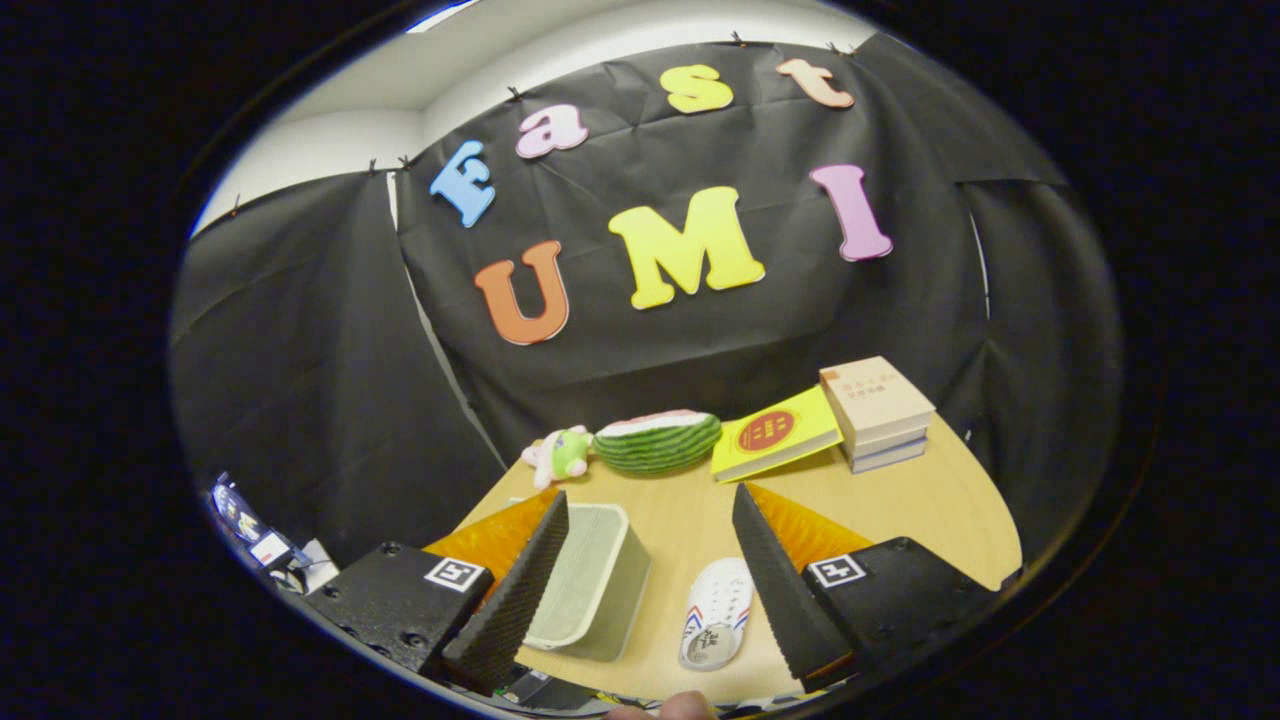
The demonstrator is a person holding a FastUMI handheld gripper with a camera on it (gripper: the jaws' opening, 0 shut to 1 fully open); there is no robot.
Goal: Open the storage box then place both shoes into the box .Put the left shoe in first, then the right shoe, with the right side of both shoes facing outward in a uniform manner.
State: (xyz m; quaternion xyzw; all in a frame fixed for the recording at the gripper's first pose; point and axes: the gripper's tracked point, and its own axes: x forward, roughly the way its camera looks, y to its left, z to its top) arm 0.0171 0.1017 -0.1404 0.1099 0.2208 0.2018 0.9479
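in the gripper view, i am holding the gripper (650, 580) wide open over the wooden table (930, 510), gripping nothing. the storage box (590, 585) is sitting low in the frame beside the left finger, apparently already open. one white shoe (718, 612) is lying between the fingers, sole up, probably staged for pickup. at mid-frame, a watermelon toy (657, 440) and books (875, 410) are lining the far edge, clear of the work.
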